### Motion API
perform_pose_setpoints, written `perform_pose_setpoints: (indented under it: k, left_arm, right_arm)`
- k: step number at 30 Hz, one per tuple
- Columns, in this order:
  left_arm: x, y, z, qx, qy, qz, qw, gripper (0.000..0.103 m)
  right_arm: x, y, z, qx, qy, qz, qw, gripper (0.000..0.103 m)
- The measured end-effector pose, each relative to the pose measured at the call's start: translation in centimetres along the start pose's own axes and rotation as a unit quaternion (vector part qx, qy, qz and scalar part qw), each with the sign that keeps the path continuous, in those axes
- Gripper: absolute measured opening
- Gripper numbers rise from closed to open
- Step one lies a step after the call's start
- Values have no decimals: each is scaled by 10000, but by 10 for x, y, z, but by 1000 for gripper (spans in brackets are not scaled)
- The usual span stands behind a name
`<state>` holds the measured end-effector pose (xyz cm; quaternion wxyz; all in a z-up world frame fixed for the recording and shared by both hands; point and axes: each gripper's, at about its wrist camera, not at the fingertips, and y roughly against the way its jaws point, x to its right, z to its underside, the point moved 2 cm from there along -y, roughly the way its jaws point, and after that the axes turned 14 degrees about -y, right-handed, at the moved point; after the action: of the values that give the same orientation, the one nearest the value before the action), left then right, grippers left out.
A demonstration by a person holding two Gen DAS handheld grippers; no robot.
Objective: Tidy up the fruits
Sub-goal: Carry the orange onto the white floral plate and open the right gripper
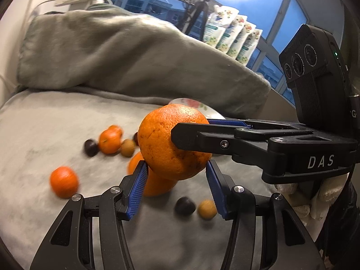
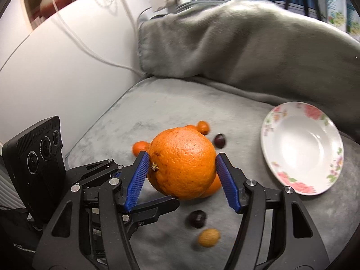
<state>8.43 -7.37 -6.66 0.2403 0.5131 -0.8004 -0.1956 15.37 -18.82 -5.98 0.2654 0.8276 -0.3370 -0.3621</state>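
- L gripper: jaws about half wide, blue pads pinching the low part of the big orange at the very tips. In the R view only one of its fingers shows, passing under the fruit.
- R gripper: jaws a bit wider, pads pressed on the orange's two flanks near its middle, stem end by the left-hand pad. So both tools share one fruit, crossed approx. at right angles, and it hangs clear of the grey cushion.
- Plate: bare, flat on the cushion, outboard of the R gripper's right-hand pad and beyond its tips. I take it as the drop spot, but that's my reading.
- Below the jaws: a second orange just under the held one; a dark fruit and a tan fruit lie nearer the R gripper's base. Small tangerines lie outboard of the L gripper's left-hand pad.
- Step, as I judge it: carry the orange to the plate w/ both hands.
- How I'd do it well: move both hands as one, same pace and same tilt, else the crossed grips twist the fruit out.
- The L hold is tip-only, so I'd treat R as the main grip.
- I'd keep the orange clear of the loose fruit, lower it to the plate's centre, free L first, then R, since the fruit is round and the rim slopes.
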Motion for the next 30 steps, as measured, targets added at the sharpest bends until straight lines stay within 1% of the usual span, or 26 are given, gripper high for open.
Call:
perform_pose_setpoints:
  k: [10, 18, 29, 30]
  left_arm:
    - [25, -38, -22, -127, -284, 255, 9992, 53]
    - [37, -64, -33, -291, -308, 426, 9982, 53]
    - [42, -82, -37, -481, -364, 458, 9971, 53]
    - [42, -84, -37, -508, -349, 502, 9968, 53]
  right_arm:
    - [51, 19, -14, 241, -471, 136, 9985, 65]
    - [89, 23, -21, 328, -836, 189, 9958, 65]
    - [117, 20, -22, 316, -1120, 150, 9931, 65]
    - [118, 19, -22, 311, -1142, 153, 9929, 65]
